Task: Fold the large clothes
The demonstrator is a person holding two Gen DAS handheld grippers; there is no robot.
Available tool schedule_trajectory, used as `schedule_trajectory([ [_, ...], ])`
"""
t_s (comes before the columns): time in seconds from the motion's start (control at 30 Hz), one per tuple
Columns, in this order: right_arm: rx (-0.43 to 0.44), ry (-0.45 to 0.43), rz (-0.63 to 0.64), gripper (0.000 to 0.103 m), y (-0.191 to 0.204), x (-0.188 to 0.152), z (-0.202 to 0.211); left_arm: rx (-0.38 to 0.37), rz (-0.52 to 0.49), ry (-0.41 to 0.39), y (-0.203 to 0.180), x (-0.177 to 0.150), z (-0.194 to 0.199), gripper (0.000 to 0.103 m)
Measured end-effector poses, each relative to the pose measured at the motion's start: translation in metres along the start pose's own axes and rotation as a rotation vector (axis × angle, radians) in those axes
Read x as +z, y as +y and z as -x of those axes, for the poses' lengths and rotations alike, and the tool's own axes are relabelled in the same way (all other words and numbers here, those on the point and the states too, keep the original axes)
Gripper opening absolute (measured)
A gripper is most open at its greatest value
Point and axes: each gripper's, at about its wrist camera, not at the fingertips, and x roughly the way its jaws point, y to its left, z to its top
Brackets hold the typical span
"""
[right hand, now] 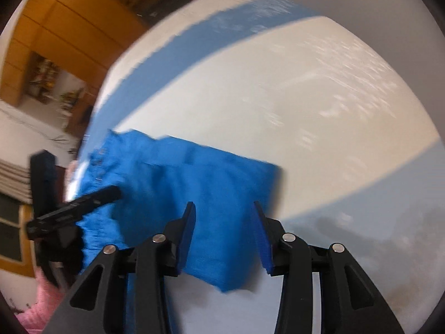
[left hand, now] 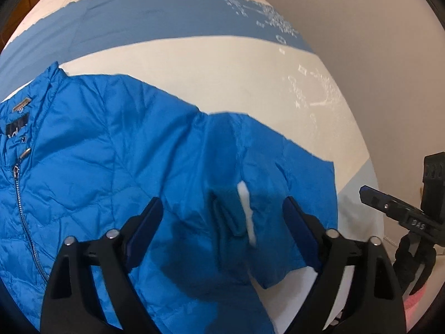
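Both grippers, left point(left hand: 222, 222) and right point(right hand: 224, 228), fingers spread, low over blue jacket point(left hand: 97, 153)

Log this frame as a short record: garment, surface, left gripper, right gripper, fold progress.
garment: blue jacket, zipped, lying flat, sleeve spread sideways
surface: white and blue sheet
left gripper: open, over the sleeve, gripping nothing
right gripper: open, over the sleeve's end; view blurred
fold progress: no fold visible yet
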Motion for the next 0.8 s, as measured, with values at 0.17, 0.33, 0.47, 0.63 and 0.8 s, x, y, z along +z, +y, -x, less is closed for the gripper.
schedule_trajectory([
  [0.17,-0.012,-0.001,-0.030,0.042,-0.015,-0.008,-0.008,0.021,-0.024,-0.005,-0.006,-0.005,-0.006,0.028],
  [0.33,-0.039,-0.010,-0.015,0.042,-0.014,-0.006,-0.005,-0.053,0.030,-0.057,0.010,-0.012,0.019,0.020],
  [0.47,-0.030,-0.025,0.024,0.042,-0.001,-0.003,-0.006,-0.056,0.039,-0.152,0.021,-0.023,0.062,0.020],
  [0.63,0.034,-0.025,0.050,0.043,0.018,0.003,-0.011,-0.014,0.108,-0.271,0.057,-0.034,0.113,0.019],
  [0.8,0.105,-0.002,0.105,0.043,0.050,0.011,-0.024,0.129,0.205,-0.356,0.110,-0.051,0.154,0.019],
])
